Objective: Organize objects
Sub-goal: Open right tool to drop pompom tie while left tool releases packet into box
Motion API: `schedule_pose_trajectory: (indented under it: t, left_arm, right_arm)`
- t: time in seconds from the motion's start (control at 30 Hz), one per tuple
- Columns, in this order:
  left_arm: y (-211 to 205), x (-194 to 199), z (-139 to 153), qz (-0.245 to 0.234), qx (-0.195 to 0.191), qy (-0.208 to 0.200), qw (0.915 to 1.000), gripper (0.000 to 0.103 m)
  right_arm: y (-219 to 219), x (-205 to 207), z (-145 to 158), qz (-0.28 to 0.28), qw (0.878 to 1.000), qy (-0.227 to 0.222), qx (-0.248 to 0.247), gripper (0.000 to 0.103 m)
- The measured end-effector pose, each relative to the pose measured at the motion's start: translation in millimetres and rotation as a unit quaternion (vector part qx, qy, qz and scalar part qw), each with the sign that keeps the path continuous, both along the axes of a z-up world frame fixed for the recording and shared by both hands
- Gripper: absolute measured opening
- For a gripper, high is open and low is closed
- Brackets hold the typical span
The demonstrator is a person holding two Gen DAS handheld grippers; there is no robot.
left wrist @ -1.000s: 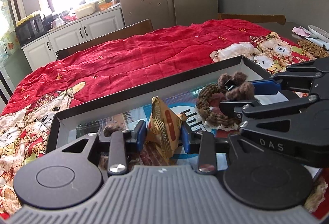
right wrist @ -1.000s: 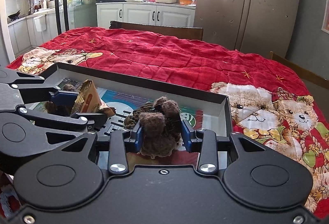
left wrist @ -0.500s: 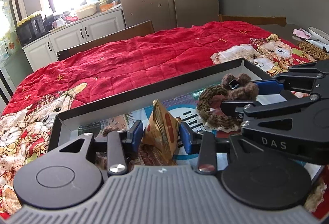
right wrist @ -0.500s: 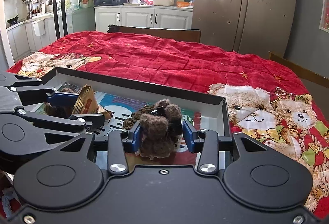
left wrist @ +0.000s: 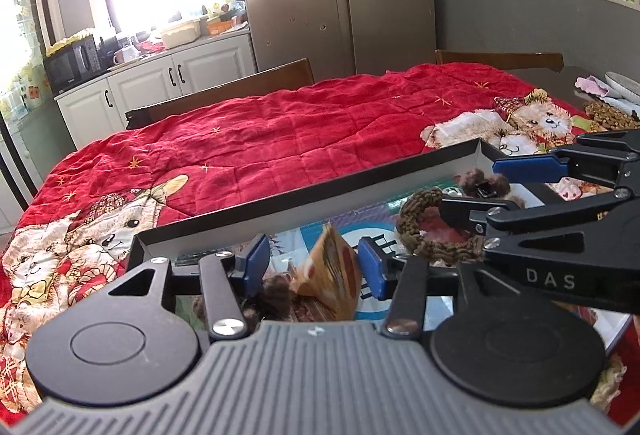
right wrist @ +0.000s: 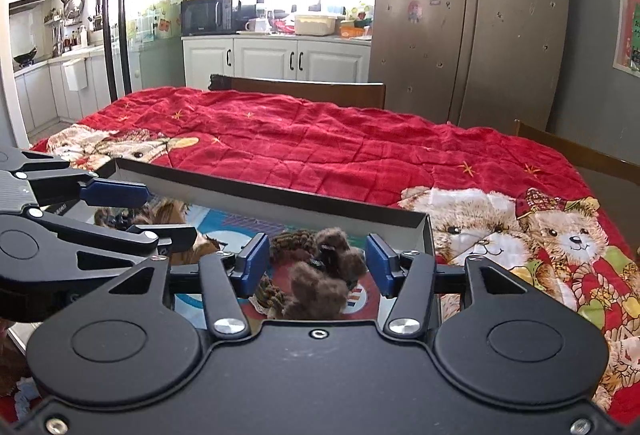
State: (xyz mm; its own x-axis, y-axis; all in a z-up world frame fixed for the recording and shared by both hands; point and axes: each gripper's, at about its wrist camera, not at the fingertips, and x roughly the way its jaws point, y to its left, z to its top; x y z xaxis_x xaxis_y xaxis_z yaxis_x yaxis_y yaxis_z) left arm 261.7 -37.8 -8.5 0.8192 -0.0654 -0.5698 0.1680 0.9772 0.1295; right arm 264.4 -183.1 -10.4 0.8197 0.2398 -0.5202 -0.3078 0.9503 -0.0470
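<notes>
A shallow black-rimmed box (left wrist: 360, 191) lies on a red quilt, also shown in the right wrist view (right wrist: 280, 197). My left gripper (left wrist: 312, 267) is open above the box; a gold snack packet (left wrist: 332, 275) lies in the box between its pads, apart from them. My right gripper (right wrist: 318, 265) is open; a brown fuzzy hair clip (right wrist: 324, 279) lies in the box between its pads, next to a braided brown ring (left wrist: 428, 231). The right gripper also shows in the left wrist view (left wrist: 492, 187), and the left gripper in the right wrist view (right wrist: 148, 215).
The red quilt (right wrist: 340, 143) with teddy bear prints covers the table. Wooden chairs (right wrist: 304, 91) stand at the far side. A second brown fuzzy piece (left wrist: 276, 295) lies in the box by my left pad. Plates and a brown mat (left wrist: 608, 111) sit at the far right.
Both grippers have opened. The left has let go of the snack packet and the right has let go of the fuzzy clip; both things now lie in the box.
</notes>
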Motion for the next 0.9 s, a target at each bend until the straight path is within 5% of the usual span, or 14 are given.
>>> schedule_pose_trajectory:
  t: [0.9]
  left_arm:
    - [13.3, -41.2, 38.6, 0.001, 0.016, -0.044, 0.9989, 0.075]
  right_arm:
    - [-7.6, -49.2, 38.9, 0.020, 0.999, -0.033, 0.016, 0.052]
